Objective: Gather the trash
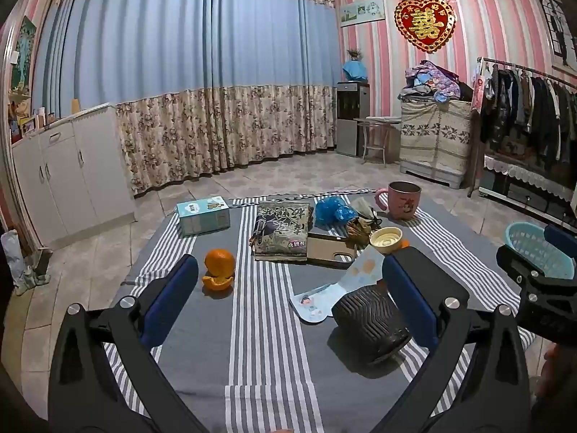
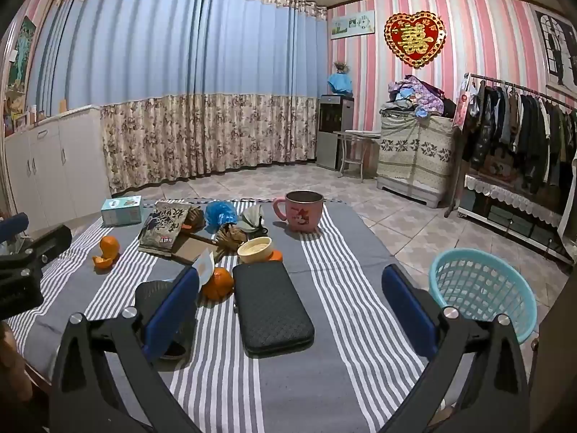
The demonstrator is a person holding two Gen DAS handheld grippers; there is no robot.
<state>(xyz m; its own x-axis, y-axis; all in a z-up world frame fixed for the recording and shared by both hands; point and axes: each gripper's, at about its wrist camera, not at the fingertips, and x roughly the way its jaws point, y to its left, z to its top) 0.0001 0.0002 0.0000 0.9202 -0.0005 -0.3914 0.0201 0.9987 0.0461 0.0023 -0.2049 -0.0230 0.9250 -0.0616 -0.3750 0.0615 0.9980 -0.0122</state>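
While both grippers, left (image 1: 288, 299) and right (image 2: 290, 306), hang wide open and empty over the striped table (image 1: 252, 342): orange peel (image 1: 217, 282) near left edge, light, limp, best pinched across its curled rim.

dim, sharp (edges fisheye-bent)

1. Left hand-held gripper (image 1: 288, 288): jaws spread wide, blue pads (image 1: 169, 299) facing each other, nothing between them. Held level, pointing forward.
2. Right hand-held gripper (image 2: 288, 296): jaws likewise wide apart, blue pads (image 2: 409, 310) bare, gripping nothing. Also level and forward.
3. The two sit side by side: the right one's black frame shows at the right edge of the left wrist view, the left one's at the left edge of the right wrist view.
4. Skin visible at frame edges; hands otherwise hidden.
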